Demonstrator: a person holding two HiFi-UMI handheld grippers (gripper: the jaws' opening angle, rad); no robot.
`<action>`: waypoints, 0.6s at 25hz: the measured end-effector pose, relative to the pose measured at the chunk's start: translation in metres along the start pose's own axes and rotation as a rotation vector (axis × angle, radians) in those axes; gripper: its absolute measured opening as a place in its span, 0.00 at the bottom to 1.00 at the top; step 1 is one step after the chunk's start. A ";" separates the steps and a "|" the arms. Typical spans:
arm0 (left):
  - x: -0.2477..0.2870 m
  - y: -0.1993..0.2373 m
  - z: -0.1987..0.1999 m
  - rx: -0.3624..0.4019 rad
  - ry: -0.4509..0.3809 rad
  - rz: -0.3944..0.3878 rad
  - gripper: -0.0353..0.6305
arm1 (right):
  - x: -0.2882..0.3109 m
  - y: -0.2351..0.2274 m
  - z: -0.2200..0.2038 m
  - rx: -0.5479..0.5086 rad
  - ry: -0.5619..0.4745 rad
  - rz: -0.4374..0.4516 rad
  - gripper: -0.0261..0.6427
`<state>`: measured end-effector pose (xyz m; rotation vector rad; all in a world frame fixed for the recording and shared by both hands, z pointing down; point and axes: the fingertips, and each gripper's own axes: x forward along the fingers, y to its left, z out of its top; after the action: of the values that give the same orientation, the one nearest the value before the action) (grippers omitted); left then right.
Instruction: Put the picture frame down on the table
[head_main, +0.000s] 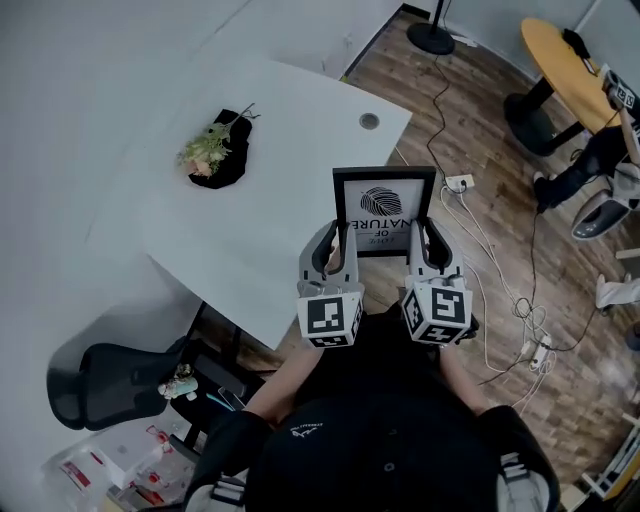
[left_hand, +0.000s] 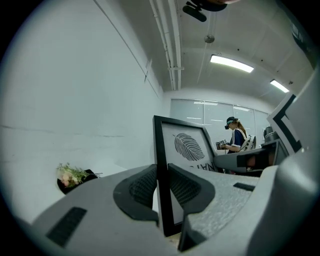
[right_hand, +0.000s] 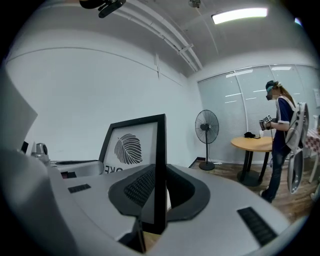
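Observation:
I hold a black picture frame with a leaf print between both grippers, off the white table, at its right edge and partly over the floor. My left gripper is shut on the frame's left side bar, which runs between its pads in the left gripper view, beside the picture frame's print. My right gripper is shut on the right side bar. In the right gripper view that bar stands edge-on between the pads, with the picture frame's face to the left.
A small bunch of flowers lies on a black base far left on the table. A black office chair stands below the table's near edge. Cables and power strips cross the wood floor at right. A round wooden table and a person are beyond.

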<state>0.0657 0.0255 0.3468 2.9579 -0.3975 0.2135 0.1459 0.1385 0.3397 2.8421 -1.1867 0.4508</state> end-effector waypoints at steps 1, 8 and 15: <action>-0.003 0.008 -0.001 -0.007 0.003 0.021 0.17 | 0.005 0.008 -0.001 -0.007 0.007 0.020 0.14; -0.006 0.056 -0.018 -0.044 0.024 0.192 0.17 | 0.052 0.047 -0.016 -0.044 0.062 0.187 0.14; -0.015 0.097 -0.027 -0.086 0.034 0.399 0.17 | 0.097 0.090 -0.021 -0.093 0.111 0.389 0.14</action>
<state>0.0222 -0.0586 0.3838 2.7579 -0.9638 0.2814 0.1424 0.0106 0.3793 2.4708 -1.6913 0.5397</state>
